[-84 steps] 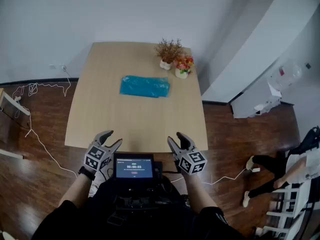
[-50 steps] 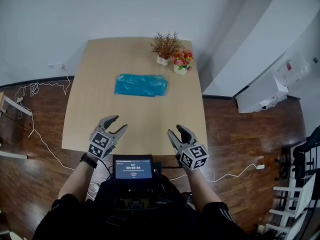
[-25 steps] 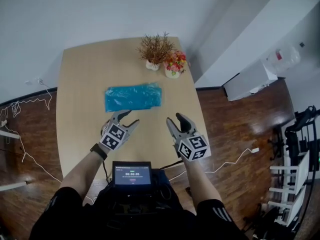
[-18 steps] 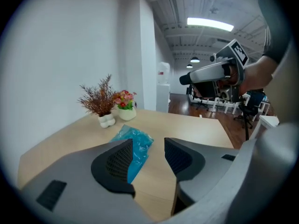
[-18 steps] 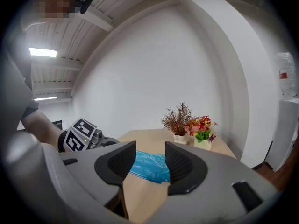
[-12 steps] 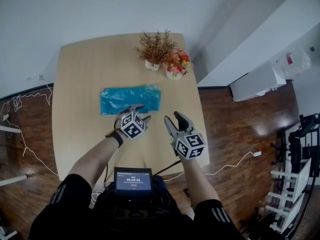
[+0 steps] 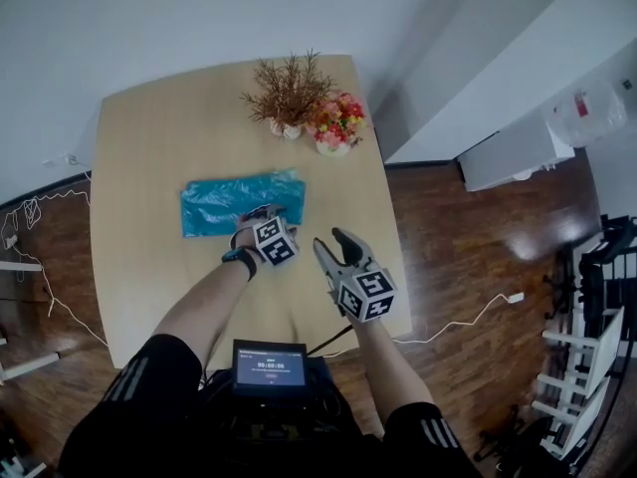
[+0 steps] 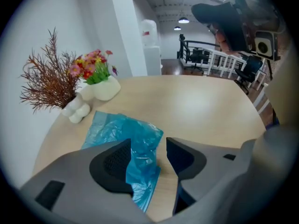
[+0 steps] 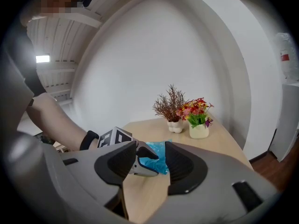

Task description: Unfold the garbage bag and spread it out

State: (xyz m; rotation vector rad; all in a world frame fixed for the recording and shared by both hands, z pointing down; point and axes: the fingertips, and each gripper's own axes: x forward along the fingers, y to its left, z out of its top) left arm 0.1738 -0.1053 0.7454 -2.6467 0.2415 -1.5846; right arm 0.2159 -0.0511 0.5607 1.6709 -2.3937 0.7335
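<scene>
The table [image 7: 149, 137] carries the blue bag [image 7: 214, 202], which lies folded flat. The left gripper [image 7: 261, 213] is down at the bag's right end. Its jaws have just been opening and stand wide astride the bag's edge, not pinching it. The right gripper [image 7: 332, 243] hangs right of the bag, clear of it, with its jaws wide and empty. Plants [image 7: 287, 88] stand beyond the bag's right end.

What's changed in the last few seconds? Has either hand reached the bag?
The left tongs moved forward and down to the folded blue plastic garbage bag; their jaws have just been opening and straddle its near edge without gripping. The right tongs advanced slightly, open and empty. The bag lies folded as before.
</scene>
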